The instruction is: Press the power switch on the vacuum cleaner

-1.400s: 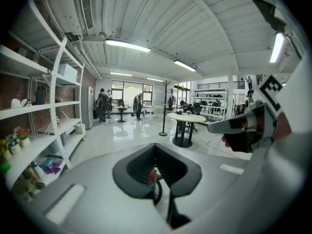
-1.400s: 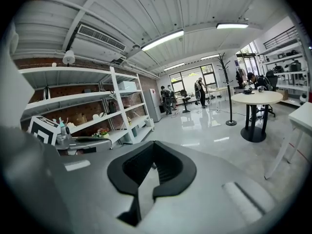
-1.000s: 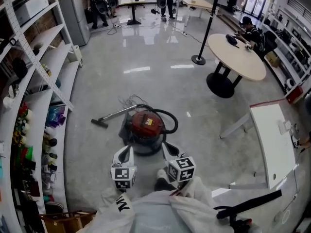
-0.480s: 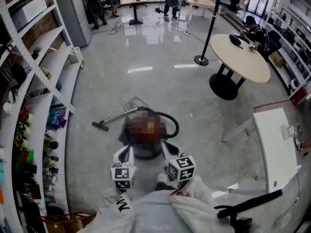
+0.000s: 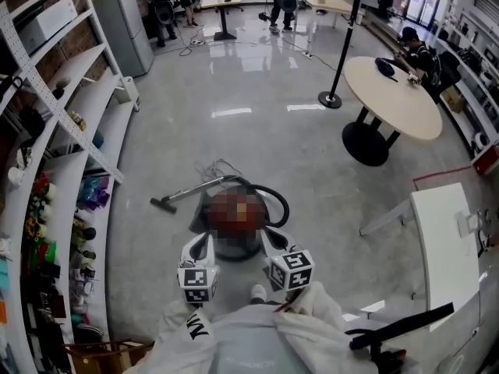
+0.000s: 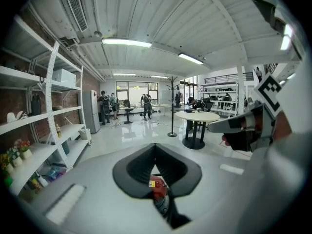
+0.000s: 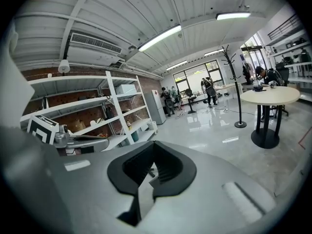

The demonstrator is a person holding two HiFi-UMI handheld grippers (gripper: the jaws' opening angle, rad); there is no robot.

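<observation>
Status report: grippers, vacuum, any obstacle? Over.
Left gripper shut, empty. Right gripper same. Vacuum just ahead, untouched. Nothing between.

Glossy grey floor (image 5: 257, 131); white shelving (image 5: 90, 84) left; round table (image 5: 394, 100) right.

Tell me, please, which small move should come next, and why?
Probably lower the left gripper toward the vacuum cleaner: its red top shows just beyond the shut jaws in the left gripper view, and the gripper touches nothing yet.
</observation>
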